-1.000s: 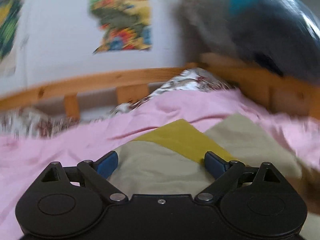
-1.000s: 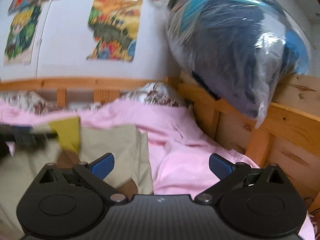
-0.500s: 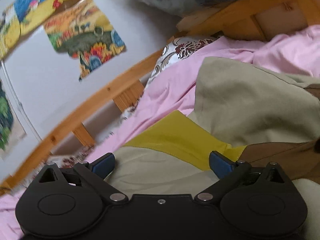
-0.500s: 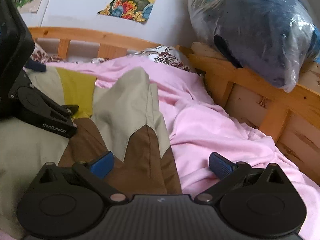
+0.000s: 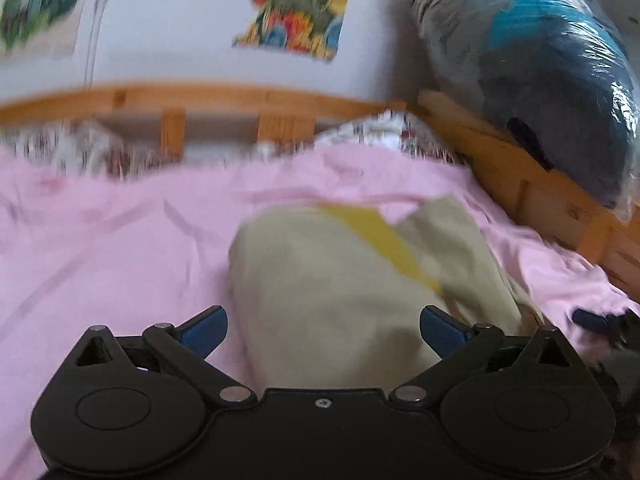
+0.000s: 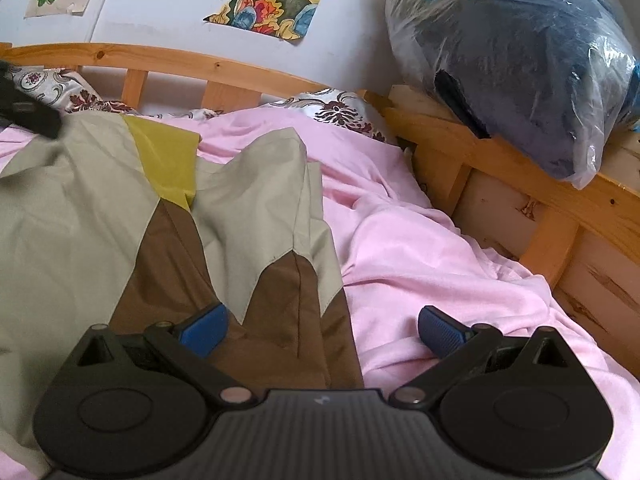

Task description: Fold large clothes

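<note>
the left gripper [image 5: 323, 330] is spread wide with nothing between its blue pads, poised just above the beige end of the garment [image 5: 344, 300]. the right gripper [image 6: 322, 330] is equally wide apart and holds nothing; its left pad sits over the brown panel of the garment [image 6: 168, 240] and its right pad over the pink sheet [image 6: 432, 248].

the garment, in beige, brown and 1 mustard-yellow panel, lies on the pink sheet of the bed, toward the left side in the right wrist view. it looks roughly gathered, with 2 beige flaps lying over each other and an uneven outline, so the folding seems partly done at best: some layers overlap, but no tidy rectangle shows. smoothing and further folds appear to remain.

beyond it run the wooden bed rail [image 6: 224, 68], a patterned pillow [image 6: 336, 110], and a plastic bag of dark bedding [image 6: 520, 60] resting on the frame. colourful posters [image 6: 272, 0] hang on the wall. no brand, label or writing can be read anywhere; the left wrist view is motion-blurred.
</note>
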{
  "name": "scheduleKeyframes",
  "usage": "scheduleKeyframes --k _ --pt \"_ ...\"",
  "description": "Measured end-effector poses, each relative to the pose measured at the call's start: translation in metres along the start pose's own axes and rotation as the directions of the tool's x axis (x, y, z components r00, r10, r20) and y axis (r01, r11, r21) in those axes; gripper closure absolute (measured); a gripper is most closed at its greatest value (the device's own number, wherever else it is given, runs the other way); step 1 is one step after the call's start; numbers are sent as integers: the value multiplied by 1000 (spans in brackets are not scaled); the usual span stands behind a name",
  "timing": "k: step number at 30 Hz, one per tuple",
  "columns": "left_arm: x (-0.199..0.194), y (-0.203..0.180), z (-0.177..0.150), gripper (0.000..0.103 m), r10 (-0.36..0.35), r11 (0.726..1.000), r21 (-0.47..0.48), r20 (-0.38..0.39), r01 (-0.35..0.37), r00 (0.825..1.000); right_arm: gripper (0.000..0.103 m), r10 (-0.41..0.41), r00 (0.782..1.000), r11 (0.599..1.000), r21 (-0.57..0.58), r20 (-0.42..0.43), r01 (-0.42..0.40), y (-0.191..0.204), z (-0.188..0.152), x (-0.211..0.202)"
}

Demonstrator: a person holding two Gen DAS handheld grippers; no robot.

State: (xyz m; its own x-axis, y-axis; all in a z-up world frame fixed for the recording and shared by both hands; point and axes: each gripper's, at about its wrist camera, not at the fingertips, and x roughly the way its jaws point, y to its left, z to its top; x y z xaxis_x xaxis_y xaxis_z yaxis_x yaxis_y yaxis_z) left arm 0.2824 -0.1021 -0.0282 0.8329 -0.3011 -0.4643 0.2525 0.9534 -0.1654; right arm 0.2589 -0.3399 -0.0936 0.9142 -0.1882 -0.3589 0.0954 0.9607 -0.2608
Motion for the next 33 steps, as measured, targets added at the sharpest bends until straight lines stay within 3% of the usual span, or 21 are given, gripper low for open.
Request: scheduleKeyframes --k 3,6,11,14,16,18,21,29,33 --pt "5 20 -16 1 -101 990 -104 -58 94 993 0 4 1000 1000 5 -1 -4 -1 0 1" --pt "16 36 -20 1 -170 963 -229 -98 144 981 0 32 999 999 25 3 -32 -6 3 -2" --pt "43 55 -31 1 -301 907 -353 -164 229 939 0 192 978 973 115 83 -200 -25 17 -18" --pt "58 62 -37 1 -366 867 -422 -179 264 913 0 243 969 957 154 48 -248 -30 24 -12" --pt "60 59 -37 1 -369 869 -413 -176 272 912 4 260 966 947 198 -3 -255 -35 24 -2" --pt "62 57 -37 1 -364 874 -403 -175 271 915 19 280 960 933 246 -30 -264 -41 22 6" --pt "62 56 -35 1 -361 876 -404 -183 264 914 32 292 956 926 261 -39 -272 -45 20 8" --pt "67 58 -30 1 -376 869 -414 -200 270 905 39 296 954 930 241 -46 -277 -36 18 10" --pt "75 58 -26 1 -395 866 -417 -233 276 889 44 295 954 925 265 -47 -273 -37 18 14"
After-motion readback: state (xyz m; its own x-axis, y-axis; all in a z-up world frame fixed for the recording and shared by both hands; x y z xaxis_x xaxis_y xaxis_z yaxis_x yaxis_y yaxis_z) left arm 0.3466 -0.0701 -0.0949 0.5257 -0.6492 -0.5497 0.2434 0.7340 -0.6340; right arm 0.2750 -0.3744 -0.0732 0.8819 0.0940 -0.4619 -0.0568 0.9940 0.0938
